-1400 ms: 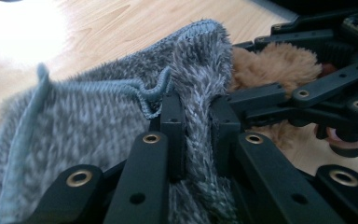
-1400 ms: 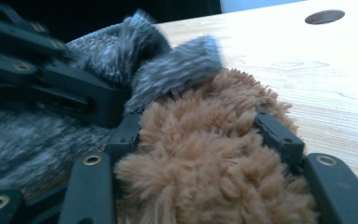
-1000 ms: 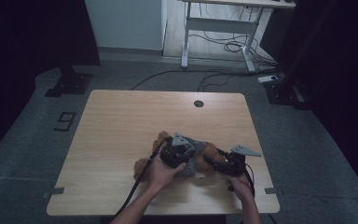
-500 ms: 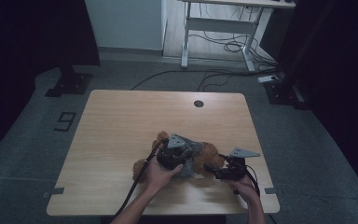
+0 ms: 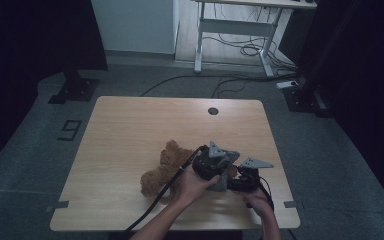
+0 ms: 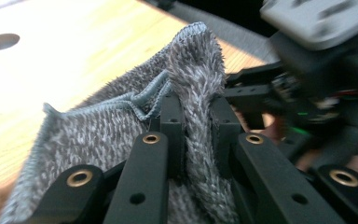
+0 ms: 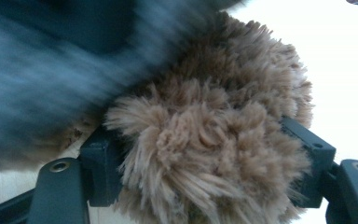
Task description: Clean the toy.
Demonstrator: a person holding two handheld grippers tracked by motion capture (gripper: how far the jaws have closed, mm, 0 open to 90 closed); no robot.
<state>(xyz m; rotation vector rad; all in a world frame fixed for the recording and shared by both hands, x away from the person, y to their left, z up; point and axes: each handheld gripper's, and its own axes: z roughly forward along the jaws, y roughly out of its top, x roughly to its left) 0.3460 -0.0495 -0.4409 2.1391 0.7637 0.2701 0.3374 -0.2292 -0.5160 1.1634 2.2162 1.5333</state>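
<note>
Left gripper (image 6: 196,116) shifted right | fingers clamped on grey towel (image 6: 121,121) | right gripper (image 7: 205,154) fingers closing around teddy bear (image 7: 214,140)

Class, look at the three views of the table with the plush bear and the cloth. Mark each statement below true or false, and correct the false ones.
1. The left gripper is clamped on a fold of the grey terry cloth. True.
2. The brown plush teddy bear lies on the floor. False: it lies on the light wooden table.
3. The right gripper has a furry part of the bear between its fingers. True.
4. The table has a round hole near its far edge. True.
5. The cloth is bright red. False: it is grey.
</note>
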